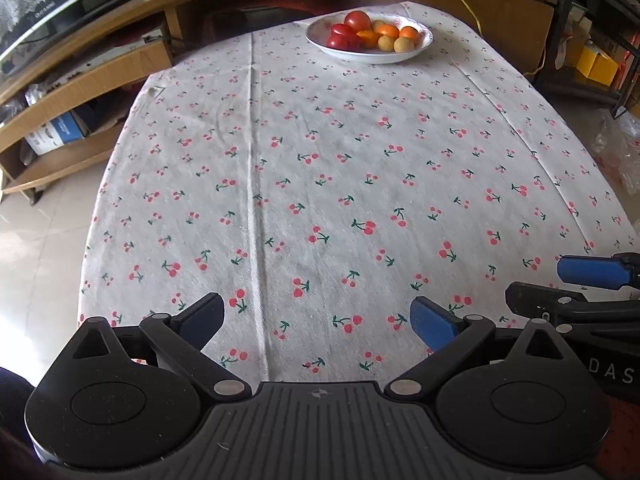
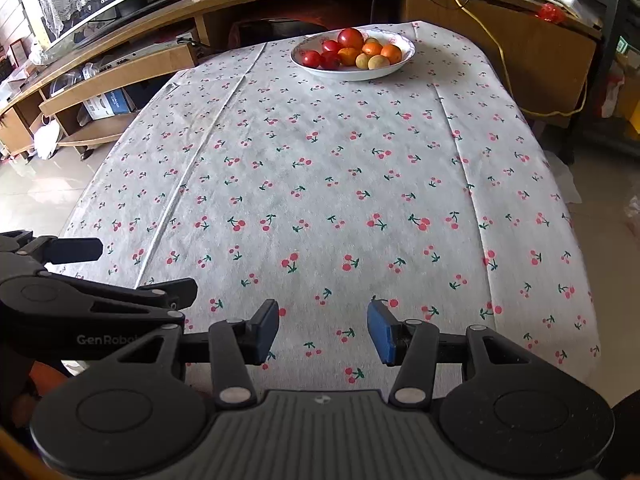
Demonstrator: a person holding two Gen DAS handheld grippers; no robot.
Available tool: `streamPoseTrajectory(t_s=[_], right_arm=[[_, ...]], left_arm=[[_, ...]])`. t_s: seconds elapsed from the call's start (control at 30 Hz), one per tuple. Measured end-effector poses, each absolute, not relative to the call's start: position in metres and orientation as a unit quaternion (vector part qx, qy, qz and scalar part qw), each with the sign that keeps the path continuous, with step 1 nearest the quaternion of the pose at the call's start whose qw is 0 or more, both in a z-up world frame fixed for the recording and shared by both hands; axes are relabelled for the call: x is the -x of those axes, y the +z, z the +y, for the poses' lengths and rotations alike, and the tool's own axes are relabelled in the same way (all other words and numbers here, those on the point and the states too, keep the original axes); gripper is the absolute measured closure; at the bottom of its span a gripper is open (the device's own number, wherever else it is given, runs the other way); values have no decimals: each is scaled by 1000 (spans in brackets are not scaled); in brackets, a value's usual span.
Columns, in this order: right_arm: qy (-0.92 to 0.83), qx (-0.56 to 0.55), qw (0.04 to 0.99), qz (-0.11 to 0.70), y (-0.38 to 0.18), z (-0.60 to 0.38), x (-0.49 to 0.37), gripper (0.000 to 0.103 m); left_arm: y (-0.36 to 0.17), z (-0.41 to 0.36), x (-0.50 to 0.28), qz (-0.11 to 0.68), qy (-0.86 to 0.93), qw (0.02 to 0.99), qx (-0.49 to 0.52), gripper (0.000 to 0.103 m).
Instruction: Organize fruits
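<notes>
Bowl (image 2: 352, 58) of fruit is seen far ahead; right gripper (image 2: 323, 330) & left gripper (image 1: 318, 320) are held open, empty, w/ right slightly nearer.

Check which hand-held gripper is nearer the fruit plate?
Cannot tell. Both sit open at the near table edge, the plate at the far end. Left hand-held gripper and right hand-held gripper are side by side.

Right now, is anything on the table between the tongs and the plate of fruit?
No, nothing visible. Only bare cherry tablecloth lies between the right tongs, the left tongs and the plate of fruit at the far end.
</notes>
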State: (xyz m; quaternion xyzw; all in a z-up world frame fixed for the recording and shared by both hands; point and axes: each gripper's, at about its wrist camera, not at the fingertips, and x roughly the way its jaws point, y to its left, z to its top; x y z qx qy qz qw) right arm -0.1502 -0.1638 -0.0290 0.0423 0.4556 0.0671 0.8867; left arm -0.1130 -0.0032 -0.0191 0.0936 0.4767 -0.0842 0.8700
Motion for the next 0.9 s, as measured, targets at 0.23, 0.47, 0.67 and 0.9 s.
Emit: streamPoseTrajectory(t_s=[0.23,0.47,0.67,0.9], right_arm=[[68,-41,886,458,-30,-162,151,54],[67,-40,885,459,-31,-162,152,54],[67,-40,885,459,-30,-162,152,54],[66,-39,885,460,-32,-162,152,55]], left_arm=[[-19,-3,114,483,-85,867,-89,4],[-19,-3,115,486,-85,866,-86,6],[-19,-4,116,487,-86,865,-84,8],[-19,-4,117,486,-95,865,-83,13]])
